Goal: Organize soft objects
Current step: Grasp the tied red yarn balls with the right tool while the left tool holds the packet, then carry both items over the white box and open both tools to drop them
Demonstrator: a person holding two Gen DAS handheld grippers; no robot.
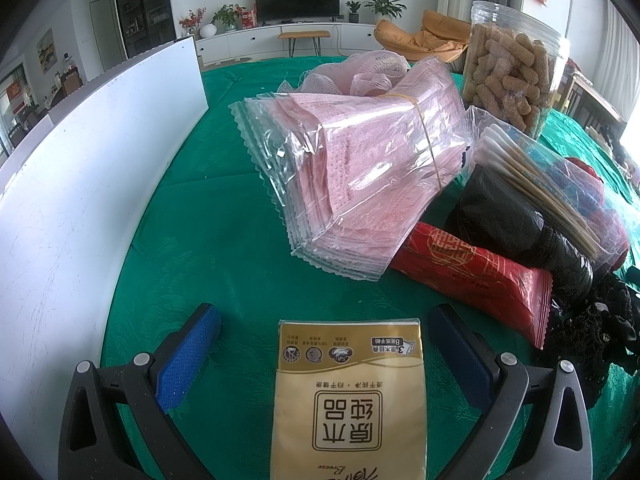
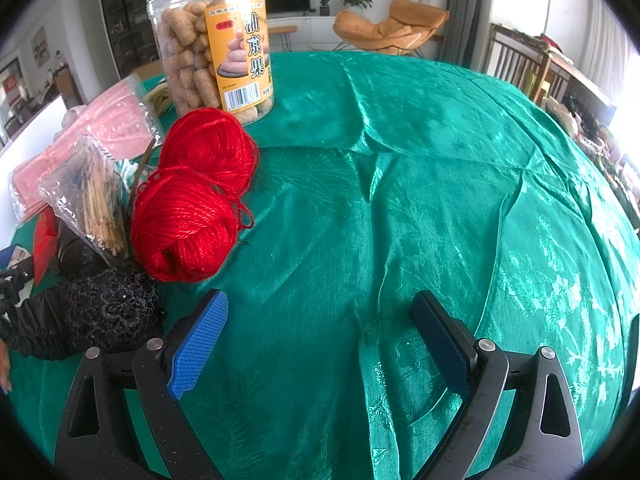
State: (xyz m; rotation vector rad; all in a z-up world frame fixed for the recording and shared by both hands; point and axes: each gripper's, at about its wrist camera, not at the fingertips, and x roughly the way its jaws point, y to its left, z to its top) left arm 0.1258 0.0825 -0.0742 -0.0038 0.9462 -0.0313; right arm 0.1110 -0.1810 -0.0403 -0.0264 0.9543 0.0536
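Observation:
In the left wrist view my left gripper is open, its blue pads on either side of a gold tissue pack lying on the green cloth, not touching it. Beyond lie a banded stack of pink masks in clear wrappers, a pink mesh puff, a red packet, a black bag roll and black lace fabric. In the right wrist view my right gripper is open and empty over bare cloth. Two red yarn balls lie to its left, with the black lace nearer.
A white board stands along the left. A clear jar of fried snacks stands behind the yarn. A bag of cotton swabs rests on the black roll. The green tablecloth stretches right of the right gripper.

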